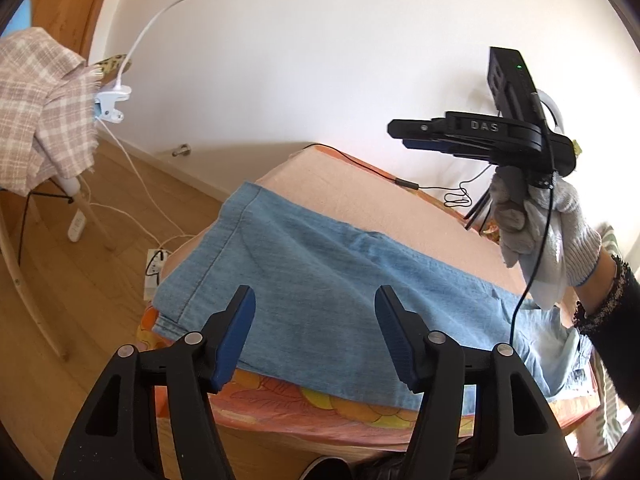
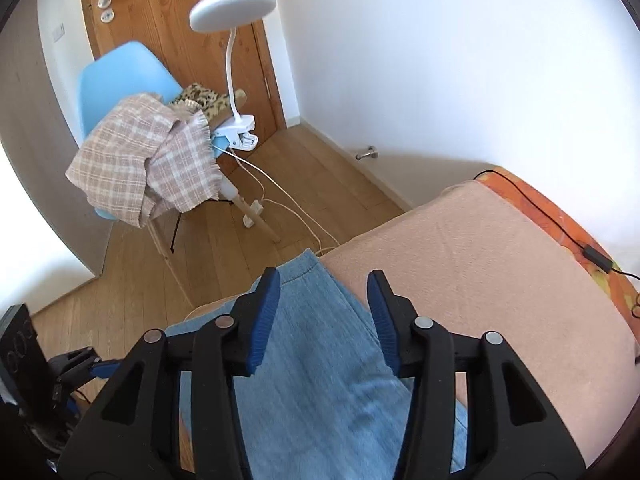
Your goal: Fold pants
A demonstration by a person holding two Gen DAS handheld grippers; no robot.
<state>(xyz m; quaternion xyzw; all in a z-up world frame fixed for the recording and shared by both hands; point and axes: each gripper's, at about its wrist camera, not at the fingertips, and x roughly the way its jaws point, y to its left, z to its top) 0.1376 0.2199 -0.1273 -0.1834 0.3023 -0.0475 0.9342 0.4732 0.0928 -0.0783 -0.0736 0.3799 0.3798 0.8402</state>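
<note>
Light blue denim pants (image 1: 320, 280) lie flat along the bed's near edge, hem end toward the far left and waist end at the right. My left gripper (image 1: 316, 332) is open and empty, above the near edge of the pants. My right gripper (image 2: 324, 316) is open and empty, held above the leg of the pants (image 2: 320, 380). In the left wrist view the right gripper (image 1: 416, 134) shows from the side, held by a gloved hand (image 1: 532, 224) high above the waist end.
The bed has a peach blanket (image 2: 460, 260) over an orange floral sheet (image 1: 320, 404). A black cable (image 2: 560, 232) runs along its far side. A blue chair (image 2: 116, 80) with a plaid cloth and a clipped white lamp (image 2: 236, 4) stands on the wooden floor beyond the bed.
</note>
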